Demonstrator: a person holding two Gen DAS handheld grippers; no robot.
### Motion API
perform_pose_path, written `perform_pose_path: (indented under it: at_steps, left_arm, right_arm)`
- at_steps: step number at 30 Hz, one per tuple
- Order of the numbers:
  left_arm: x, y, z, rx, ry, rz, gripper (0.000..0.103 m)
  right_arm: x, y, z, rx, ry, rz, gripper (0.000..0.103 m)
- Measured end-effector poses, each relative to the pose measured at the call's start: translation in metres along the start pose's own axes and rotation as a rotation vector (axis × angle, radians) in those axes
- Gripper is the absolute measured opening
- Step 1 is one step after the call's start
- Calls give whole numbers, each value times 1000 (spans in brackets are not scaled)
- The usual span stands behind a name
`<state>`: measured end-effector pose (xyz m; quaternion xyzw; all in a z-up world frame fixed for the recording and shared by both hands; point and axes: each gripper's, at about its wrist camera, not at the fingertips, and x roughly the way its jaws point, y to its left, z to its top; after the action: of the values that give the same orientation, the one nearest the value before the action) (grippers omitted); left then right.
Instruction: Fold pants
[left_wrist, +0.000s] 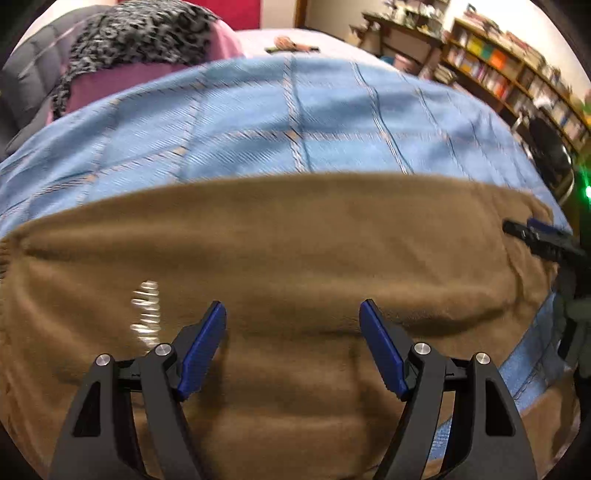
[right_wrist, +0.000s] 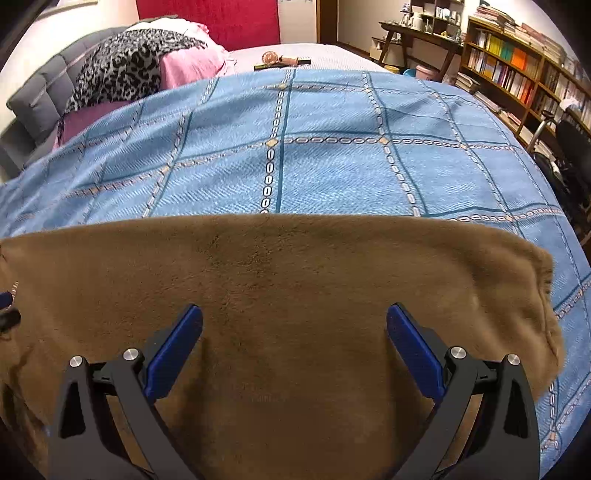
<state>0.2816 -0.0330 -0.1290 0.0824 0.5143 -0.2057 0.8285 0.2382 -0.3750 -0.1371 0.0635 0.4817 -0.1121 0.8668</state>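
Brown fleece pants (left_wrist: 295, 240) lie flat across a blue checked blanket (left_wrist: 258, 122), folded into a wide band with a straight far edge. My left gripper (left_wrist: 292, 304) hovers open over the pants with nothing between its blue pads. The left wrist view is motion-blurred, and a pale blurred mark (left_wrist: 146, 314) shows on the cloth left of the fingers. My right gripper (right_wrist: 294, 307) stands open over the pants (right_wrist: 295, 266), near their right end (right_wrist: 543, 295), also holding nothing. The right gripper's fingers (left_wrist: 532, 236) appear at the right edge of the left wrist view.
The blanket (right_wrist: 332, 166) covers a bed. A leopard-print cloth (right_wrist: 129, 66) and pink fabric (right_wrist: 192, 62) are piled at the far left. Small objects (right_wrist: 280, 61) lie at the bed's far end. Bookshelves (right_wrist: 517, 62) and a dark chair (right_wrist: 569, 147) stand on the right.
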Motion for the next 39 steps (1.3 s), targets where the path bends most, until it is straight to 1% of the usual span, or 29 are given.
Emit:
perform_pose_path:
  at_steps: [1,3,5,8,11,14,16,19,22,24,25,27,30,31,32,33,34,35,37,38,39]
  left_arm:
    - [7,0,0,2,12,6,74]
    - [19,0,1,-13,30,21,74]
    - [26,3,4,-29,31,22,75]
    - [30,7,9,-30,30,31,76]
    - [34,6,11,-31,36,41,77]
    - [30,5,8,-34,36,41,77]
    - [24,6,3,-45,37,31,77]
    - [16,1,-3,-33,31,31,77]
    - [16,-5,-8,-12,33,42,77]
    - [16,-7,-9,-10,30,52,77]
    - [16,-7,-10,-18,30,52,77]
    - [17,-7,-9,-35,32,51,77]
    - [18,-8,-6,-46,39,51,77]
    - [18,-9,-5,-45,42,53,78]
    - [19,-10,-5,-39,46,58,79]
    - [20,-11,-4,-35,49,61,79]
    - [21,-12,-4,-31,51,64,80]
    - [22,-12,-3,-30,54,65,80]
    - [21,-9,0,-53,49,61,80]
    - [21,-8,2,-66,43,59,80]
    - [20,-6,6,-89,33,53,80]
  right_arm:
    - [8,-1,2,6,10,-18,101]
    - [20,-8,3,28,21,-26,101]
    - [28,-14,8,46,18,-32,101]
    - [39,-19,23,62,28,-57,101]
    - [47,-23,32,73,43,-55,101]
    - [41,-27,34,70,57,-37,100]
    - [28,-33,31,62,31,-39,100]
    - [1,-68,28,99,-37,-46,100]
    - [-17,-125,27,187,-78,-127,100]
    - [-20,-155,26,243,-80,-163,100]
    - [-20,-175,26,283,-81,-168,100]
    - [-16,-197,25,326,-70,-171,100]
    - [-4,-219,19,373,-52,-120,100]
    - [-1,-223,15,385,-41,-97,96]
    - [7,-227,13,398,-25,-41,82]
    - [11,-228,12,404,-11,-18,78]
    - [13,-228,12,392,-19,-33,73]
    - [13,-224,14,377,-30,-46,58]
    - [11,-225,17,368,-51,-53,40]
    - [9,-226,18,373,-59,-50,36]
    - [8,-227,19,371,-66,-59,35]
